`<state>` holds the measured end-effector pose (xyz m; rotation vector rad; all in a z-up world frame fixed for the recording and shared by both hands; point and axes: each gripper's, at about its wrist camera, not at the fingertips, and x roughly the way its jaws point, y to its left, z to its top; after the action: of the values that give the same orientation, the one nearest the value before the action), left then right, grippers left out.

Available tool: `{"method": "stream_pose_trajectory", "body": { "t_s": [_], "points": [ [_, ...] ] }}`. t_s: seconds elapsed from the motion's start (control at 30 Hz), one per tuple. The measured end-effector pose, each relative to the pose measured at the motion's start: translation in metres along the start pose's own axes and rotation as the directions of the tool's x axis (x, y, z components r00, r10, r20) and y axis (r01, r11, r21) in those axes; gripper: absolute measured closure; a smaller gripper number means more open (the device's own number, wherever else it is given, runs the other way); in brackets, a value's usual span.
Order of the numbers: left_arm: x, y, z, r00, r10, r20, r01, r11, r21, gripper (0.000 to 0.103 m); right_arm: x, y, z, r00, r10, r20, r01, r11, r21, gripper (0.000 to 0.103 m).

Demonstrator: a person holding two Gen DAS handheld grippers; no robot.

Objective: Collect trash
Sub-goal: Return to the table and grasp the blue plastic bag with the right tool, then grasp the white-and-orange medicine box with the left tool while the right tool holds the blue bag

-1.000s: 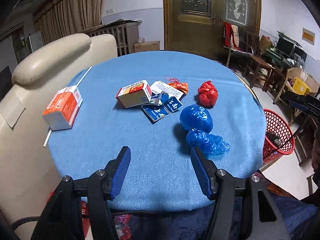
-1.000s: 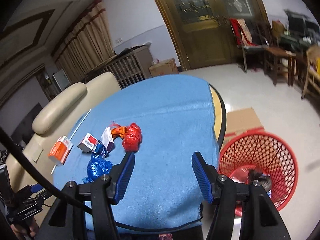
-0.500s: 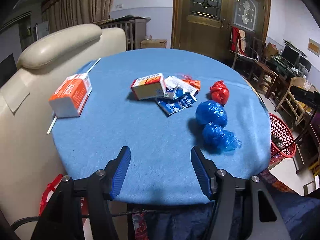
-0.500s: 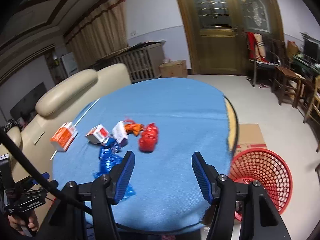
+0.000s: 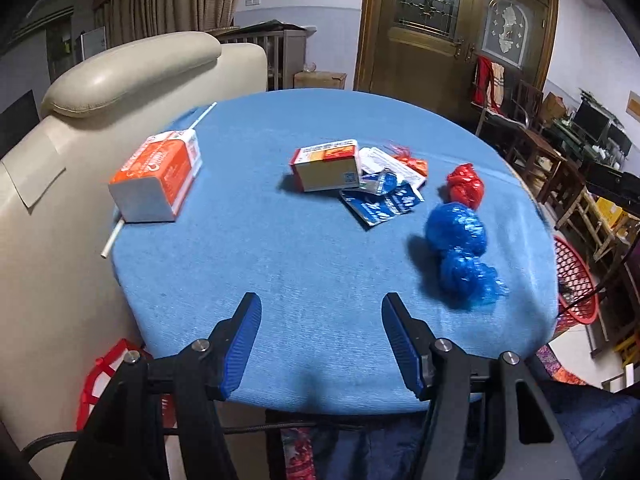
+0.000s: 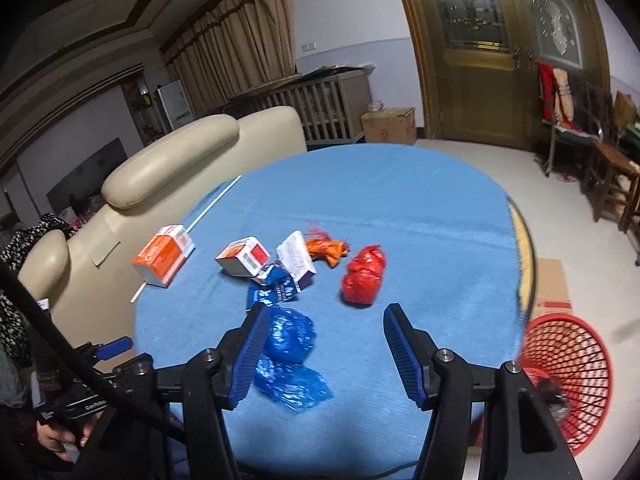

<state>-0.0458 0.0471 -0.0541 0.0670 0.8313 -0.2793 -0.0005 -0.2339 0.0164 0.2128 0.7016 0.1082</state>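
Note:
Trash lies on a round table with a blue cloth (image 5: 320,128): an orange and white carton (image 5: 158,174) with a white straw (image 5: 112,236) at the left, a small red and white box (image 5: 326,164), blue sachets (image 5: 380,202), an orange wrapper (image 6: 326,249), a red bag ball (image 5: 464,185) and two crumpled blue bags (image 5: 460,252). My left gripper (image 5: 320,340) hangs open and empty over the near table edge. My right gripper (image 6: 324,350) is open too, above the cloth; its left pad stands in front of the blue bags (image 6: 290,336), the red ball (image 6: 364,276) beyond.
A red mesh basket (image 6: 568,364) with some trash inside stands on the floor right of the table. A cream leather sofa (image 5: 60,160) presses against the table's left side. Wooden chairs and a desk (image 5: 560,152) fill the far right. A person's hand (image 6: 60,440) holds the left gripper.
Both views have swung left. The trash sits further right in the left wrist view. In the right wrist view the basket slid right and the blue bags came between the fingers' line.

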Motion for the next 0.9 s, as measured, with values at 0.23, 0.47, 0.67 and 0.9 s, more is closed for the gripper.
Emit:
{"method": "stream_pose_trajectory", "body": {
  "t_s": [0.23, 0.47, 0.67, 0.9],
  "points": [
    [0.015, 0.013, 0.000, 1.000, 0.020, -0.021, -0.020, 1.000, -0.008, 0.039, 0.051, 0.015, 0.002, 0.993, 0.037, -0.115, -0.038, 0.999, -0.006, 0.040],
    [0.034, 0.019, 0.022, 1.000, -0.014, -0.015, 0.015, 0.998, 0.062, 0.039, 0.099, 0.024, -0.019, 0.956, 0.101, -0.276, -0.083, 0.994, 0.076, 0.040],
    [0.042, 0.029, 0.034, 0.999, -0.031, -0.014, 0.032, 0.997, 0.077, 0.039, 0.124, 0.035, -0.023, 0.940, 0.096, -0.327, -0.060, 0.991, 0.118, 0.040],
    [0.037, 0.044, 0.037, 0.999, -0.046, -0.011, 0.047, 0.993, 0.106, 0.039, 0.162, 0.047, -0.022, 0.925, 0.000, -0.380, 0.047, 0.993, 0.113, 0.042]
  ]
}}
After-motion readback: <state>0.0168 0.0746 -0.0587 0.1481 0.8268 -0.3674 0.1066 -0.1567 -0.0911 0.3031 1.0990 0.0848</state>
